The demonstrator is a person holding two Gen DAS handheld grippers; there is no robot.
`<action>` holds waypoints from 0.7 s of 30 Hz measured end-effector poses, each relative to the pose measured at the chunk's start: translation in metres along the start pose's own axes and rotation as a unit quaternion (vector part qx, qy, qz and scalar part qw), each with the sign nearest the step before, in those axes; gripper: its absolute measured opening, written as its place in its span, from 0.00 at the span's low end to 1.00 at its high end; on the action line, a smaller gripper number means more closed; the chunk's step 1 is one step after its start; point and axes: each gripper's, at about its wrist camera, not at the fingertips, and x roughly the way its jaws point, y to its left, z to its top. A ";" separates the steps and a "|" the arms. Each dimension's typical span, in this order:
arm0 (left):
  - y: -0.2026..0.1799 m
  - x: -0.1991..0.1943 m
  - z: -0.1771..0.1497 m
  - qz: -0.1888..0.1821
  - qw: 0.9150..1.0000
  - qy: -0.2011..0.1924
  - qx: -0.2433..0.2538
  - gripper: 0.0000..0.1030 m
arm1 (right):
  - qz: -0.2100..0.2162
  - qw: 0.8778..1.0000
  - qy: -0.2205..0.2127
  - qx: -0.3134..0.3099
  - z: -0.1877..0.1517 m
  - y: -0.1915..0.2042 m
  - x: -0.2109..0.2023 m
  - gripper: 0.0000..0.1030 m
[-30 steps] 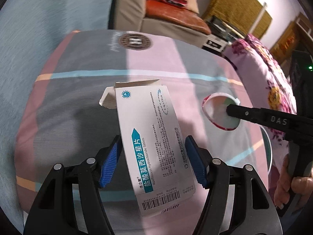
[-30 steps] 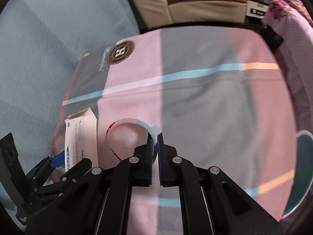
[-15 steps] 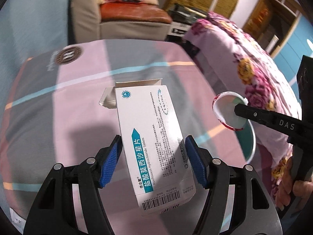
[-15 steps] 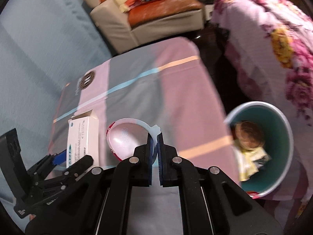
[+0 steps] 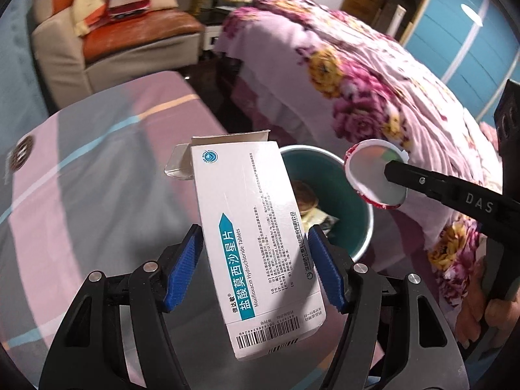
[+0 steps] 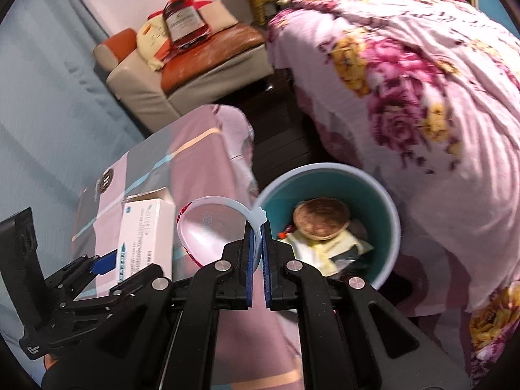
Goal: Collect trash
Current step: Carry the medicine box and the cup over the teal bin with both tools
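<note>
My medicine box [image 5: 256,243] hides the left side of the bin [image 5: 354,195] at the frame's centre. In my right camera, my own fingers cover the lid's [image 6: 211,227] lower edge, and the bin's crumpled contents [image 6: 325,243] blur together.

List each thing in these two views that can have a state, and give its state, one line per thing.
Box: end flap open, held in the air by the left gripper.
Lid: pinched at its rim by the right gripper.
Bin: upright, open, trash inside.
Left gripper: shut on the box.
Right gripper: shut on the lid.
</note>
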 end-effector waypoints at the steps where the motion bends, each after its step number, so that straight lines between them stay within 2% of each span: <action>1: -0.007 0.003 0.002 -0.002 1.000 0.002 0.005 0.66 | -0.001 1.000 -0.001 0.004 0.000 -0.007 -0.002 0.05; 8: -0.045 0.031 0.014 -0.012 0.999 0.017 0.027 0.66 | -0.011 0.999 -0.006 0.033 0.004 -0.049 -0.008 0.05; 21: -0.072 0.074 0.031 -0.036 0.998 0.039 0.030 0.67 | -0.042 0.997 -0.010 0.067 0.012 -0.094 -0.007 0.05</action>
